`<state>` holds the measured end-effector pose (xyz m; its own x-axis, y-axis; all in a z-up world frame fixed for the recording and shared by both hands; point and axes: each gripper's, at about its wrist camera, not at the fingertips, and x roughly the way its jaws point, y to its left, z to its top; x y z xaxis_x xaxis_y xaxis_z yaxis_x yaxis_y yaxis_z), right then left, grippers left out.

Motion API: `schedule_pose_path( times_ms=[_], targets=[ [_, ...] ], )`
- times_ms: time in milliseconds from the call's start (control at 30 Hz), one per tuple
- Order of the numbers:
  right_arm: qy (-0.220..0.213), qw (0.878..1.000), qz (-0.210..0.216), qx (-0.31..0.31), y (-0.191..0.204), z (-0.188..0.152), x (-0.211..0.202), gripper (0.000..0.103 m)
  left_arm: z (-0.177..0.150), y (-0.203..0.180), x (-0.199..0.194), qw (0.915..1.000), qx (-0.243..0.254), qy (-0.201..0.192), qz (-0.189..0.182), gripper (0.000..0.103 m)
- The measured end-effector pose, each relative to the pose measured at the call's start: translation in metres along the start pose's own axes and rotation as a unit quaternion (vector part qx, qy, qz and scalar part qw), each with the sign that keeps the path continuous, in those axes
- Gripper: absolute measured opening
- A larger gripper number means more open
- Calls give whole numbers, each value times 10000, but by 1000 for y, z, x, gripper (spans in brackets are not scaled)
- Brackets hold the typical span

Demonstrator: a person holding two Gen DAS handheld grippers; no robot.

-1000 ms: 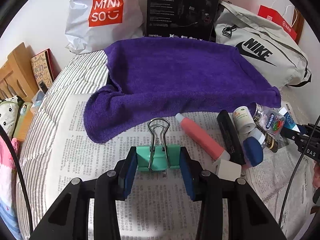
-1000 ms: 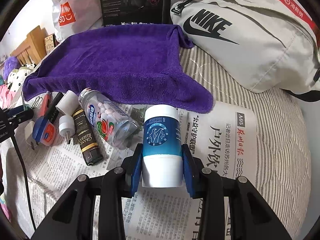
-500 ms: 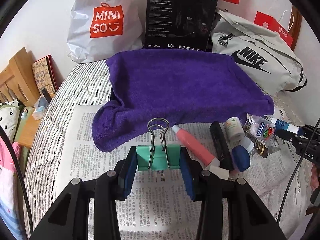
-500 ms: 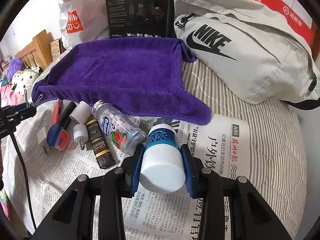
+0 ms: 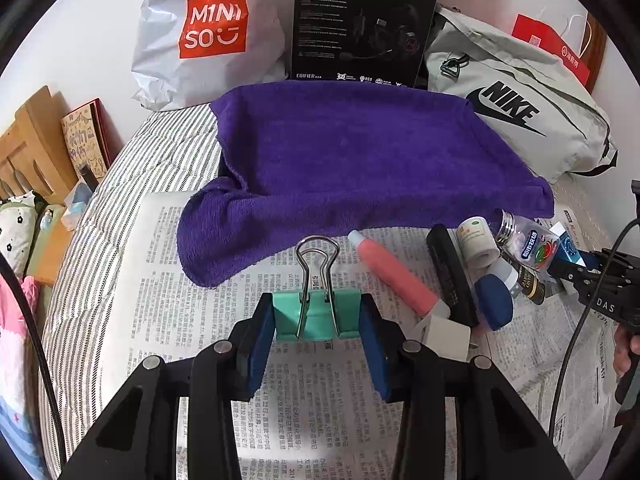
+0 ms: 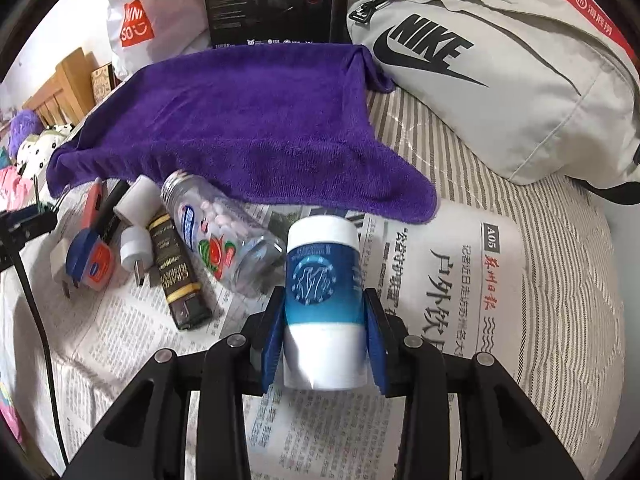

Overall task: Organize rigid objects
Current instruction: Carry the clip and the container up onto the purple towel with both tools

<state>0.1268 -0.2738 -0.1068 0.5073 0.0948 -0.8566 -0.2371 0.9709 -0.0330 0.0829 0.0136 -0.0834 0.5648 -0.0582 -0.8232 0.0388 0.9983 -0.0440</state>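
Left gripper [image 5: 318, 316] clamped on the green binder clip [image 5: 316, 314] above the newspaper [image 5: 168, 280], purple towel [image 5: 360, 160] beyond, pink tube [image 5: 390, 274] right, right gripper [image 6: 324, 320] squeezing the blue-and-white bottle [image 6: 324, 280] beside the clear pill bottle [image 6: 220, 232]

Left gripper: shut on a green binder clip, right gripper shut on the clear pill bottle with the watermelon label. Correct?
Half right. The left gripper is shut on the green binder clip, as the left wrist view shows. In the right wrist view the right gripper is shut on a blue and white bottle; the clear pill bottle lies on the newspaper to its left, ungripped.
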Motion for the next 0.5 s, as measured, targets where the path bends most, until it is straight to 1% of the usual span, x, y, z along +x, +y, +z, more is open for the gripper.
schedule_pose_path(
  times_ms=[200, 500],
  targets=[
    [19, 10000, 77, 4, -1, 2, 0, 36, 3, 2, -2, 10000, -21, -29, -54, 39],
    [-130, 9996, 256, 45, -2, 3, -24, 36, 13, 1, -14, 9997, -56, -178, -159, 39]
  ],
)
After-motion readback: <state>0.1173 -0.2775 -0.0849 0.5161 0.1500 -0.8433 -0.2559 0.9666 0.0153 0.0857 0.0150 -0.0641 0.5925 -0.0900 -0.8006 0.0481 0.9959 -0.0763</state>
